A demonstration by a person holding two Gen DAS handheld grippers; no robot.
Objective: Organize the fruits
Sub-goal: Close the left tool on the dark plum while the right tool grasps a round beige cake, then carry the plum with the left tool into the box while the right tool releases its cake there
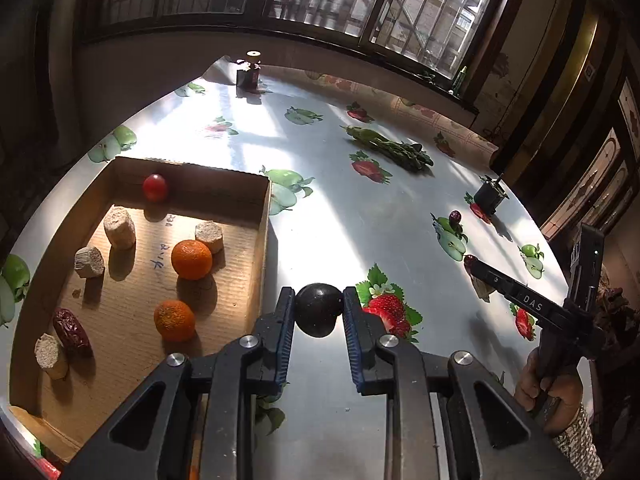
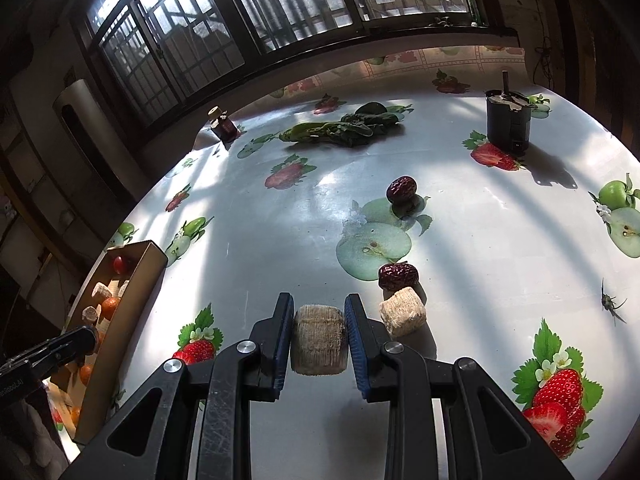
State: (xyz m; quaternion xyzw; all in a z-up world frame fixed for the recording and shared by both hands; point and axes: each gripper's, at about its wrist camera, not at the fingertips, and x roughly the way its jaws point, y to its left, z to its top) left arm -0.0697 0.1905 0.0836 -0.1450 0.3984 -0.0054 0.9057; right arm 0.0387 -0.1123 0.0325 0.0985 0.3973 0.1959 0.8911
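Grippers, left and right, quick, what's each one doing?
Left gripper: shut on a round black fruit.
Right gripper: shut on a beige fibrous cylinder chunk.

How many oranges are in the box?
2. One orange sits mid-box beside a beige chunk, the other orange nearer the camera. The hand-held gripper may hide more.

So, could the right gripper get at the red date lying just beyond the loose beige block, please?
Probably not yet: the right gripper is shut on a beige cylinder, so its jaws are occupied. The red date itself lies uncovered, close ahead beside the loose beige block.
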